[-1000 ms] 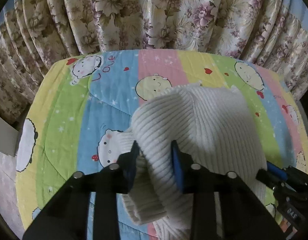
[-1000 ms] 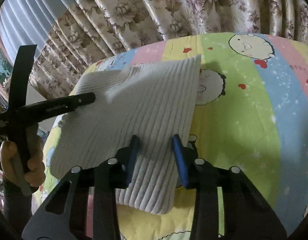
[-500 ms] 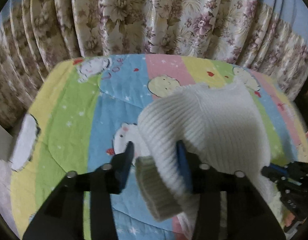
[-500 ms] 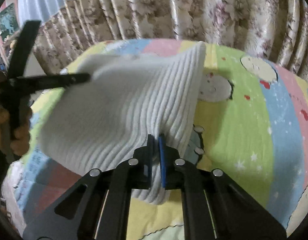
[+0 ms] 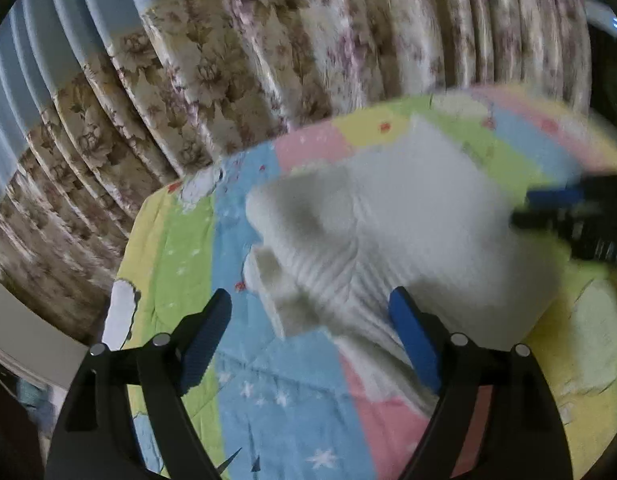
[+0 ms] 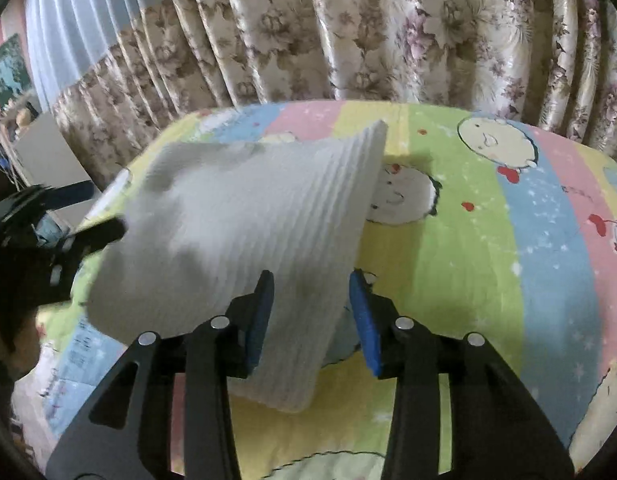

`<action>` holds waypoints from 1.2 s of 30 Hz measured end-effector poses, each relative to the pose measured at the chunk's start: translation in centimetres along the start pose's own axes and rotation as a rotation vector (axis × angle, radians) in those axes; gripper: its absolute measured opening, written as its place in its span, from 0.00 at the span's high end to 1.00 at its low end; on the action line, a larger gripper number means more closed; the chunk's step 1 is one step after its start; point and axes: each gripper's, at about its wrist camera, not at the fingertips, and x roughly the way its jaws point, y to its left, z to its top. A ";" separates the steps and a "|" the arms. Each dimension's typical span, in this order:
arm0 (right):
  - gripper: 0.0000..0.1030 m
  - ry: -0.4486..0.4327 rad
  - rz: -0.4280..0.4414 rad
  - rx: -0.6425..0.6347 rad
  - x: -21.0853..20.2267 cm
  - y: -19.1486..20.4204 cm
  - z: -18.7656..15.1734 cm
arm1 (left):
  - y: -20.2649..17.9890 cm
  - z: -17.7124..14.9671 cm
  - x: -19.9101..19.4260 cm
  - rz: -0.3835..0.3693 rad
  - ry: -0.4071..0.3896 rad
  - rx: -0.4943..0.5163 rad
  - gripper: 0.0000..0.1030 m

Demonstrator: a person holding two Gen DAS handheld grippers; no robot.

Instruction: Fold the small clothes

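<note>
A white ribbed knit garment (image 5: 408, 232) lies folded on the cartoon-print quilt (image 5: 292, 400); it also shows in the right wrist view (image 6: 244, 232). My left gripper (image 5: 308, 340) is open wide, with the garment's near edge and a folded sleeve between and just beyond its blue pads (image 5: 412, 336). My right gripper (image 6: 310, 316) is open, its pads (image 6: 364, 316) apart on either side of the garment's near corner. Each gripper shows in the other's view, the right (image 5: 572, 216) and the left (image 6: 48, 224). The left wrist view is blurred.
Floral curtains (image 6: 348, 32) hang behind the bed. The striped quilt (image 6: 488, 240) stretches to the right of the garment. A pale wall or furniture edge (image 5: 28, 340) stands at the left.
Both grippers have opened and let go of the garment, which now rests on the quilt. The left gripper has swung, its view tilting and blurring.
</note>
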 end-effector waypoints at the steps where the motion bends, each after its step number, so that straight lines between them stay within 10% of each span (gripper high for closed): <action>1: 0.61 0.012 -0.009 0.000 0.5 -0.2 0.0 | 0.1 -0.3 0.6 0.011 0.014 -0.002 0.19; 18: 0.51 0.038 -0.078 -0.103 1.0 0.7 -0.1 | 1.3 -0.6 1.8 -0.003 0.115 -0.119 0.04; 25: 0.10 -0.043 -0.076 -0.189 -2.0 2.7 0.9 | 2.8 -1.1 1.0 -0.150 0.160 -0.273 0.03; 31: 0.03 -0.135 -0.098 -0.168 -3.7 2.7 2.0 | 4.8 -1.6 -0.4 -0.304 0.127 -0.395 0.03; 36: 0.03 -0.150 -0.126 -0.139 -3.6 1.9 2.2 | 6.6 0.0 0.5 -0.280 0.124 -0.406 0.03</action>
